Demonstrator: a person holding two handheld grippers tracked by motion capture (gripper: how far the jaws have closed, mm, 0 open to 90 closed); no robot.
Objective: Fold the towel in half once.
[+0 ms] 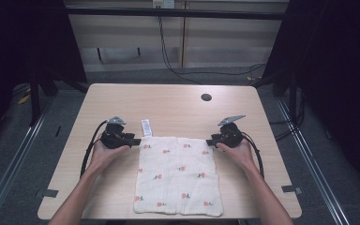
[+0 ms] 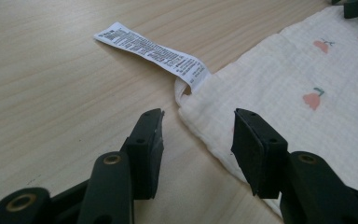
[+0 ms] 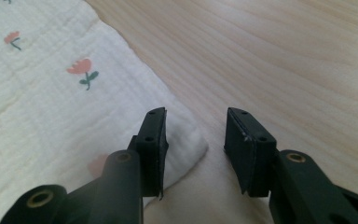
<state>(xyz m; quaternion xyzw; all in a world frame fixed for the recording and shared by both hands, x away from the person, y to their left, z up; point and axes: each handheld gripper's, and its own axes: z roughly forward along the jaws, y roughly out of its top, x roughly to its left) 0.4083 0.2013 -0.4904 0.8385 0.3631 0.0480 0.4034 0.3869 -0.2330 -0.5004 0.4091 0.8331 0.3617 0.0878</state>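
A: Cloth?
B: Flat on the table, near its front edge. Cream, printed with small red flowers, folded to a rough square. White care label sticking out from the far left corner, lying on bare wood.

A: Left gripper?
B: Held in the left hand, right at that far left corner. Jaws spread, nothing pinched. In the left gripper view, cloth edge lying between the two jaws, one jaw over wood, the other over fabric, label just ahead.

A: Right gripper?
B: Held in the right hand, at the far right corner. Jaws spread too, gripping nothing. In the right gripper view, rounded corner of cloth reaching into the gap beside one jaw, bare tabletop under the other.

A: Any contact with the fabric?
B: Hard to tell whether a jaw tip brushed the cloth; no pinch on either side.

A: Anything else?
B: Round dark hole in the tabletop, far right, well apart from the cloth.
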